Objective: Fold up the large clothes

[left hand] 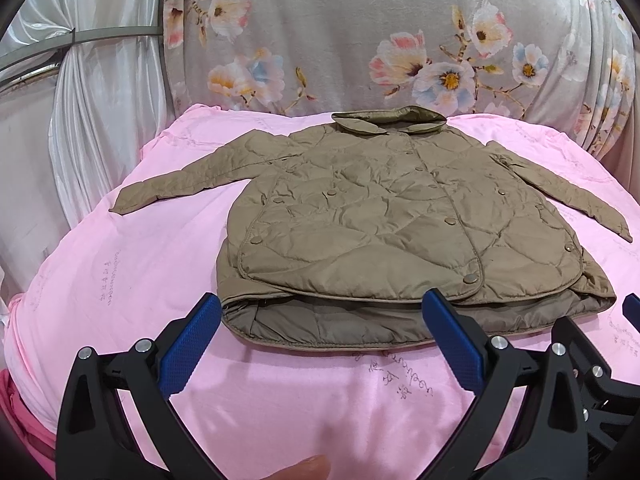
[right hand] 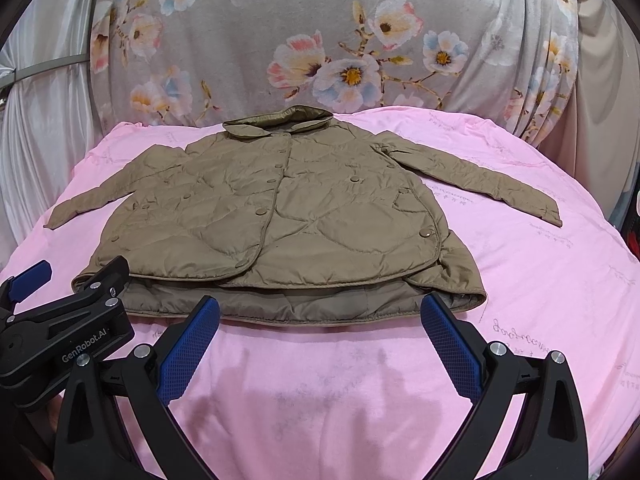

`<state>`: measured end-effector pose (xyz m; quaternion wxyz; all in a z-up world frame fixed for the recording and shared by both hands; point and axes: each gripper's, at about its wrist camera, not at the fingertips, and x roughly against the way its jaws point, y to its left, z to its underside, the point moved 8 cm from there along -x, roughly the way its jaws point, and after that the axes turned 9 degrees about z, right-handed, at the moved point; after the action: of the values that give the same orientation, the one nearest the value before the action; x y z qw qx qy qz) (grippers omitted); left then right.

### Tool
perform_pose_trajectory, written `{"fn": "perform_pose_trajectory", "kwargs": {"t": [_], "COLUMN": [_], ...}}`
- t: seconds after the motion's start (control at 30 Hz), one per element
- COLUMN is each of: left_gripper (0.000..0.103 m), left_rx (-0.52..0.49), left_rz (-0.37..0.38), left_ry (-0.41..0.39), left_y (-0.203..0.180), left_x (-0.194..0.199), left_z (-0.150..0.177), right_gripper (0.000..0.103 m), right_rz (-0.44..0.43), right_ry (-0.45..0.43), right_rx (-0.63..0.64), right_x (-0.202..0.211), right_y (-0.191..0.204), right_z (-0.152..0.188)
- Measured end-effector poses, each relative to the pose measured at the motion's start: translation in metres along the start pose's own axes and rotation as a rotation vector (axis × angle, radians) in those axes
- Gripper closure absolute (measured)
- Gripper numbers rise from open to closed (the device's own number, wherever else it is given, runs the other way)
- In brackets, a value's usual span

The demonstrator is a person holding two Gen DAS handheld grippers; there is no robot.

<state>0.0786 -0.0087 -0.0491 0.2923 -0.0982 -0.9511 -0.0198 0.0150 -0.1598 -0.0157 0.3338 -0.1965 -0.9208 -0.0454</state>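
Observation:
A brown quilted jacket (left hand: 372, 216) lies flat and buttoned on the pink sheet (left hand: 280, 392), collar at the far side, both sleeves spread outward. Its hem faces me. My left gripper (left hand: 324, 312) hovers open just before the hem's left half, nothing between its blue pads (left hand: 188, 344). In the right wrist view the same jacket (right hand: 280, 216) lies ahead, and my right gripper (right hand: 320, 312) is open in front of the hem's right half. The left gripper (right hand: 68, 312) shows at the left edge there.
A grey floral cloth (left hand: 360, 32) hangs behind the pink sheet. White curtains (left hand: 92, 120) and a metal rail stand at the left. A fingertip (left hand: 308, 468) shows at the bottom of the left wrist view. Bare pink sheet (right hand: 540, 280) surrounds the jacket.

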Motion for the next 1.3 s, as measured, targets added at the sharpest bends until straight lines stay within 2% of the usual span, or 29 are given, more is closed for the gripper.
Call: {"fn": "perform_pose_trajectory", "kwargs": {"t": [0.4, 0.63, 0.93, 1.1, 1.3], "left_gripper": [0.005, 0.005, 0.005, 0.005, 0.005], "left_rx": [0.012, -0.011, -0.024, -0.009, -0.008], "left_rz": [-0.016, -0.034, -0.066, -0.082, -0.08], "left_ry": [0.013, -0.002, -0.054, -0.076, -0.071], "left_y": [0.008, 0.009, 0.013, 0.019, 0.019], "left_x": [-0.008, -0.016, -0.037, -0.057, -0.089], "left_z": [-0.005, -0.021, -0.063, -0.087, -0.104], "right_gripper": [0.005, 0.005, 0.005, 0.005, 0.005], "right_rz": [0.005, 0.039, 0.097, 0.133, 0.147], "right_ry": [0.011, 0.008, -0.002, 0.055, 0.134], "right_rx": [-0.019, -0.063, -0.171, -0.317, -0.531], "right_x": [-0.007, -0.023, -0.071, -0.128, -0.198], "right_y": [-0.005, -0.033, -0.113, -0.189, -0.267], "right_z": [-0.004, -0.021, -0.066, -0.082, -0.084]}}
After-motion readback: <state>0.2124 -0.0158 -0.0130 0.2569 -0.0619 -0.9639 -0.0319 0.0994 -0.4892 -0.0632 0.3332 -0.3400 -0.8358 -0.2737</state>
